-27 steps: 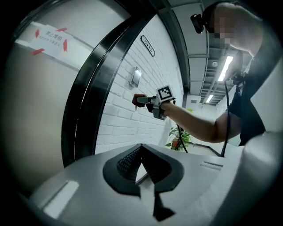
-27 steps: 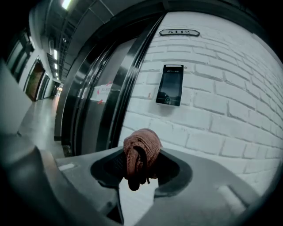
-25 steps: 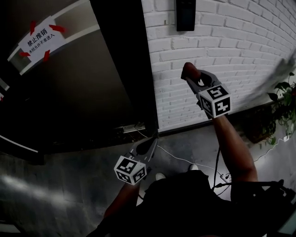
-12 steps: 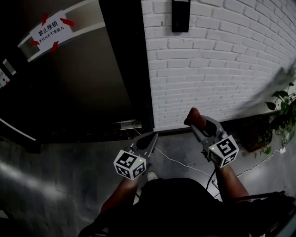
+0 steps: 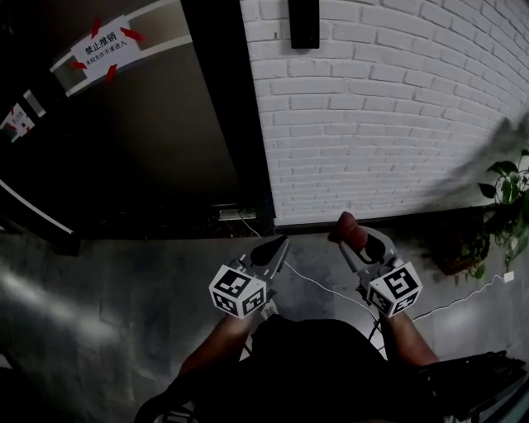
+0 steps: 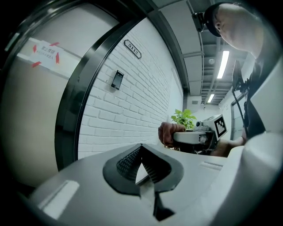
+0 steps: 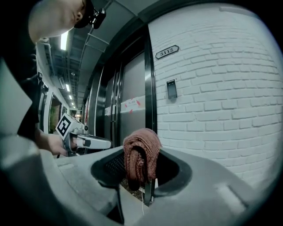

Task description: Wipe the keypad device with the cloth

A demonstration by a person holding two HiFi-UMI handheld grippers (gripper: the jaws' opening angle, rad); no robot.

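The keypad device (image 5: 303, 23) is a dark panel high on the white brick wall; it also shows as a keypad device (image 7: 171, 89) in the right gripper view and small (image 6: 117, 80) in the left gripper view. My right gripper (image 5: 355, 240) is low, well below the keypad, shut on a bunched reddish-brown cloth (image 7: 140, 156), cloth (image 5: 349, 228). My left gripper (image 5: 273, 250) hangs beside it at the same height, jaws closed together with nothing between them; its fingertips (image 6: 140, 164) meet.
A dark door frame (image 5: 227, 107) runs left of the brick wall, with a taped paper notice (image 5: 106, 51) on the door. A potted plant (image 5: 506, 194) stands at the right. A white cable (image 5: 314, 281) lies on the grey floor.
My right gripper with the cloth has come down from chest height on the wall to low beside the left gripper. The head view has tilted, moving the keypad towards the top edge.
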